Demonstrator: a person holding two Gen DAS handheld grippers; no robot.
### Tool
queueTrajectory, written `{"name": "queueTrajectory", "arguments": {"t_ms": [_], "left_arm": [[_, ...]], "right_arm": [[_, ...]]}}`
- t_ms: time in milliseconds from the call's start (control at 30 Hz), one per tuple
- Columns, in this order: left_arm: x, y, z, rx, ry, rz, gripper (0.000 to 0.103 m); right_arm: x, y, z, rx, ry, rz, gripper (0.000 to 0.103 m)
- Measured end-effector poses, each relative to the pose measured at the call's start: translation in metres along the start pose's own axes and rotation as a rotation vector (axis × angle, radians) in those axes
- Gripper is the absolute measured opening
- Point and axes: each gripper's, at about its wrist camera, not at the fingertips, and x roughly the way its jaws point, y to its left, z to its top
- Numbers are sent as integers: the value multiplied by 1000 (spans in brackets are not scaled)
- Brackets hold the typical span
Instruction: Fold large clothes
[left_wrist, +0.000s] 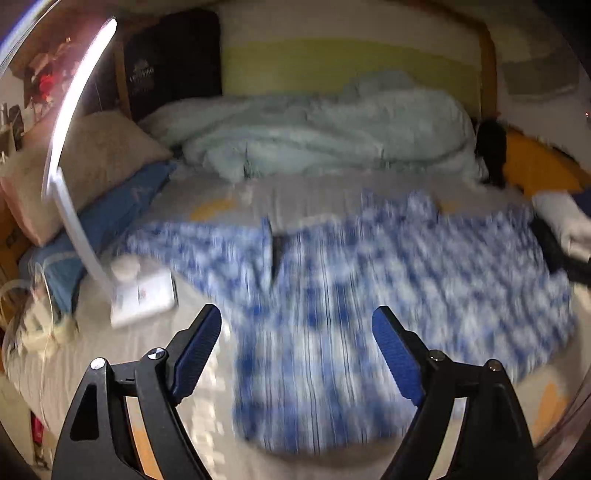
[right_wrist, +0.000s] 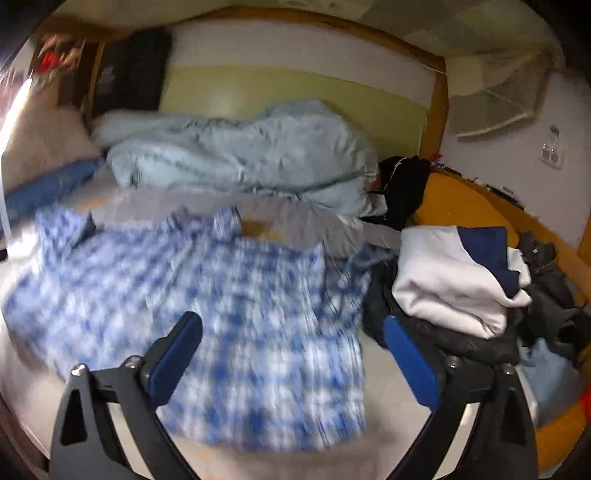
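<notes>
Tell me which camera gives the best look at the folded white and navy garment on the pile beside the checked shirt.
The right wrist view. There the folded white and navy garment shows whole, on top of dark clothes right of the checked shirt. The left wrist view catches only a white sliver at its right edge.

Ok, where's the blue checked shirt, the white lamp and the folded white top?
blue checked shirt (left_wrist: 369, 295): left wrist view, middle of the spread cloth.
white lamp (left_wrist: 142, 299): left wrist view, its flat base on the bed.
folded white top (right_wrist: 447, 288): right wrist view, its white front.
</notes>
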Motion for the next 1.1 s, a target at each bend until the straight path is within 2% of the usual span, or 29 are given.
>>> {"name": "queueTrajectory", "arguments": {"t_ms": [100, 233, 367, 433, 567, 633, 767, 833, 900, 933, 1033, 1100], "left_arm": [[7, 12, 39, -38, -41, -32, 90], [33, 26, 69, -48, -8, -167, 100], [71, 47, 66, -99, 44, -105, 102], [92, 62, 60, -136, 65, -77, 102], [132, 96, 54, -129, 108, -4, 102], [157, 121, 50, -181, 167, 33, 98], [197, 163, 36, -335, 248, -18, 84], [206, 174, 33, -341, 252, -2, 84], [209, 180, 33, -285, 219, 84, 83], [211, 181, 35, -279, 222, 97, 82], [216, 196, 33, -343, 235, 55, 73], [218, 201, 30, -379, 255, 17, 60]], "right_arm": [[6, -3, 23, 75, 1, 40, 101], [17, -3, 36, 125, -5, 112, 103], [46, 3, 22, 85, 35, 128, 103], [64, 7, 9, 55, 67, 96, 103], [102, 8, -15, 51, 195, 91, 103], [111, 6, -21, 69, 230, 115, 103], [120, 9, -25, 64, 251, 117, 102], [122, 12, -26, 60, 258, 136, 102], [119, 17, -27, 43, 254, 144, 102], [119, 19, -26, 32, 252, 148, 102], [116, 26, -29, -1, 247, 161, 102], [118, 29, -31, -20, 258, 165, 102]]}}
